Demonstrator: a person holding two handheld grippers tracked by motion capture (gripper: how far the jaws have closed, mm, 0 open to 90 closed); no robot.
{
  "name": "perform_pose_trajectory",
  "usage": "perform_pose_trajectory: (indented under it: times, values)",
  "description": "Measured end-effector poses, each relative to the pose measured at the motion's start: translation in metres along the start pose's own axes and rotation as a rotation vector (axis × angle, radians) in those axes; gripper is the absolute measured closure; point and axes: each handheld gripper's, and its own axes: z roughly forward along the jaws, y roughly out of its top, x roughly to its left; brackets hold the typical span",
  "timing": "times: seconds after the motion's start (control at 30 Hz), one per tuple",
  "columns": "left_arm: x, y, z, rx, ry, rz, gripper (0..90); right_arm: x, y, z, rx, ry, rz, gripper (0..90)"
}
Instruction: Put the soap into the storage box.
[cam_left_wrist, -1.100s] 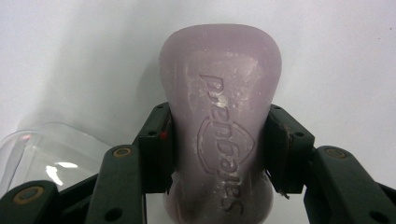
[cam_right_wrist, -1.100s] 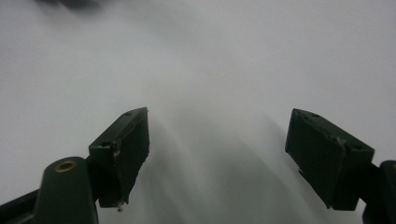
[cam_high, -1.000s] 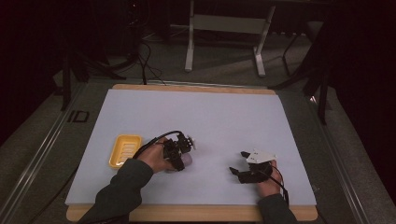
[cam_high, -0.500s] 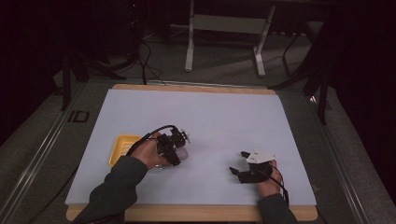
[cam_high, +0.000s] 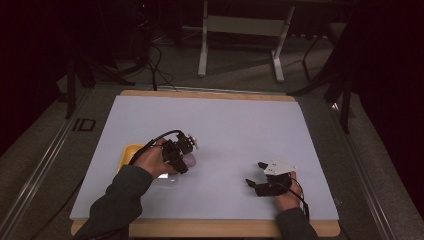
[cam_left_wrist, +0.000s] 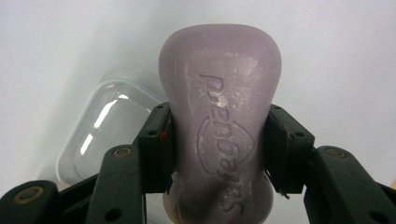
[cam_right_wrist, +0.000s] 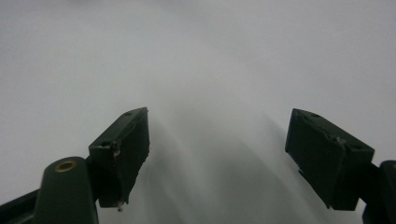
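White-covered worktop (cam_high: 215, 125): far half and middle bare, free passage across. Near-left corner crowded: yellow shallow tray (cam_high: 128, 152), clear plastic lid (cam_left_wrist: 100, 130) lying flat beside it, and left claw (cam_high: 184, 156) above them clamping a lilac moulded soap bar (cam_left_wrist: 219, 116). Right claw (cam_high: 256, 176) sits low near the front edge, jaws spread, bare surface between and ahead. Wide gap separates the two claws.
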Motion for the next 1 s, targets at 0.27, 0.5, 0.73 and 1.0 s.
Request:
perform_pose_trajectory:
  times: [0.27,0.5,0.73,1.0]
  values:
    - [0.004,-0.002,-0.003,-0.005,0.004,-0.022,49.8,0.0,0.0,0.0,0.001,0.001,0.002,21.2]
    - [0.01,-0.007,-0.008,-0.009,0.019,-0.048,49.8,0.0,0.0,0.0,0.002,-0.001,0.0,21.2]
    - [0.015,-0.012,-0.009,-0.004,0.018,-0.064,49.8,0.0,0.0,0.0,0.001,-0.001,0.0,21.3]
    - [0.021,-0.017,-0.013,-0.009,0.02,-0.089,49.8,0.0,0.0,0.0,0.001,-0.002,0.003,21.2]
